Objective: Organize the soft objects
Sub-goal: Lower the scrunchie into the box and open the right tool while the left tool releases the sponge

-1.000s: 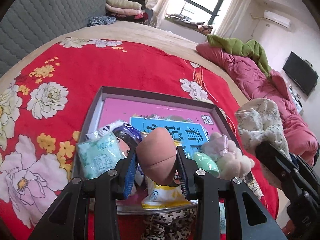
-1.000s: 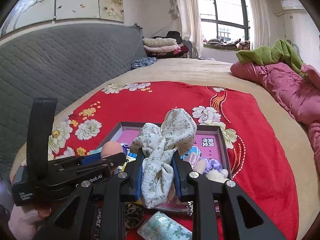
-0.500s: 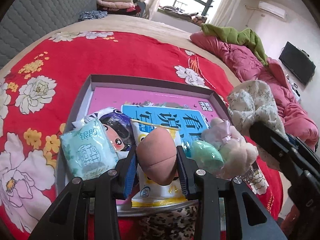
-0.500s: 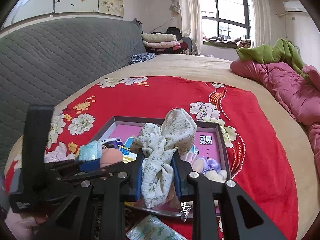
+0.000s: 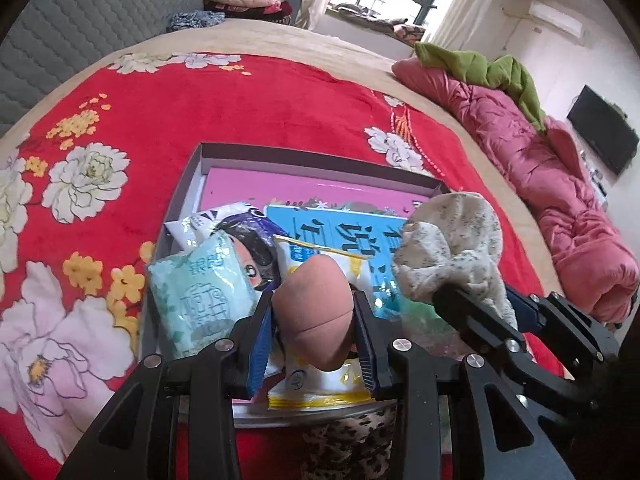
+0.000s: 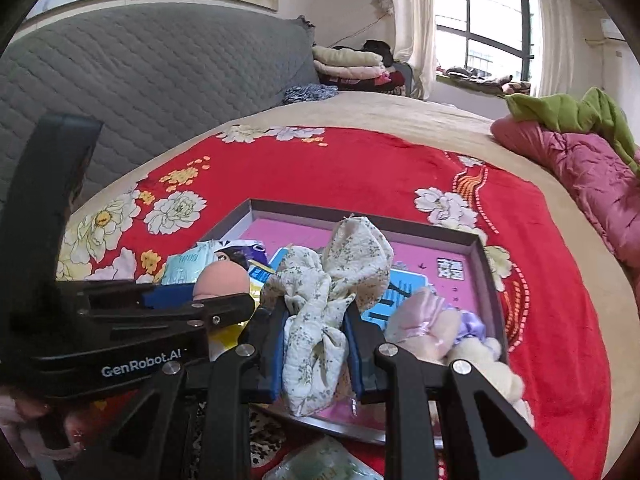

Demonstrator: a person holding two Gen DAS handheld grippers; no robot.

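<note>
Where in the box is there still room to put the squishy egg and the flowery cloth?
The far half of the box is bare pink, up to its back rim. The near half is crowded: tissue pack, snack packets and plush toy.

The left tool [image 5: 314, 330] clamps a pink sponge [image 5: 316, 316] above a grey tray [image 5: 192, 176] on the red bed cover [image 5: 224, 100]. A mint tissue pack [image 5: 200, 300] lies in the tray. The right tool [image 5: 480, 304] pinches floral cloth [image 5: 448, 248] beside it.
</note>
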